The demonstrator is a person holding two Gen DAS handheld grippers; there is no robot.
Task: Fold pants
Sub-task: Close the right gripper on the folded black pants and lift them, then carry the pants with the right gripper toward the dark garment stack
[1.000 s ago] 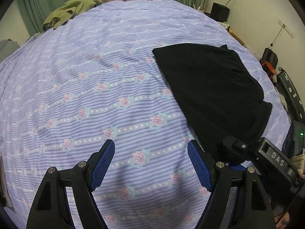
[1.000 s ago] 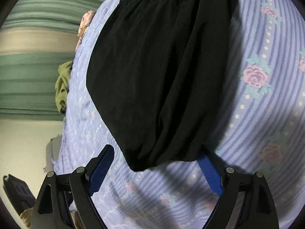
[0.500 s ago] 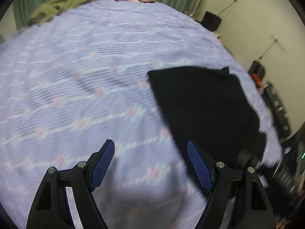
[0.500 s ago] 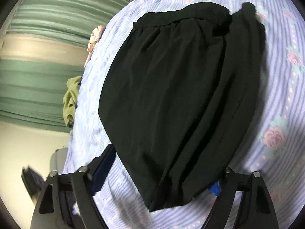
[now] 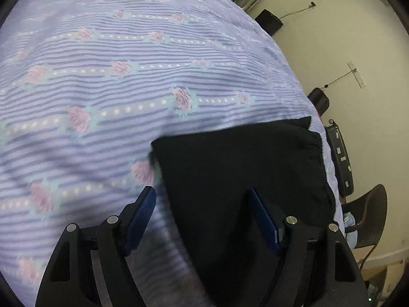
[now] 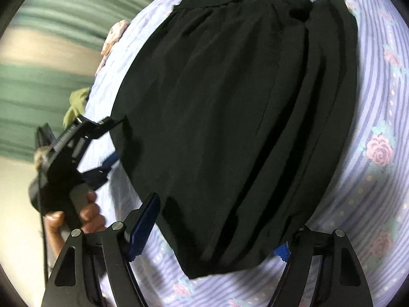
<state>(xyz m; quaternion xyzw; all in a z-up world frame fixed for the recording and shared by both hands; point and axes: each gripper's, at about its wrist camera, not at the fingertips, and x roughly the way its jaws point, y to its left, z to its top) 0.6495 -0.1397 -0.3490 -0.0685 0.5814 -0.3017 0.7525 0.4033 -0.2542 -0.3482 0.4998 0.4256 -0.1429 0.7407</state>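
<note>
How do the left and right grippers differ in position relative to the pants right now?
The left gripper straddles the side edge of the black pants, one finger on the bedsheet; the right gripper straddles the narrow end, cloth covering most of one pad. Both are open, neither pinching fabric.

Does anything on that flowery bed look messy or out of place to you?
Nothing is spilled or damaged. The black pants lie on the lilac rose-print bedsheet, creased but tidy. Only a crumpled olive-green garment and a pink floral cloth sit loose at the bed's far edge.
</note>
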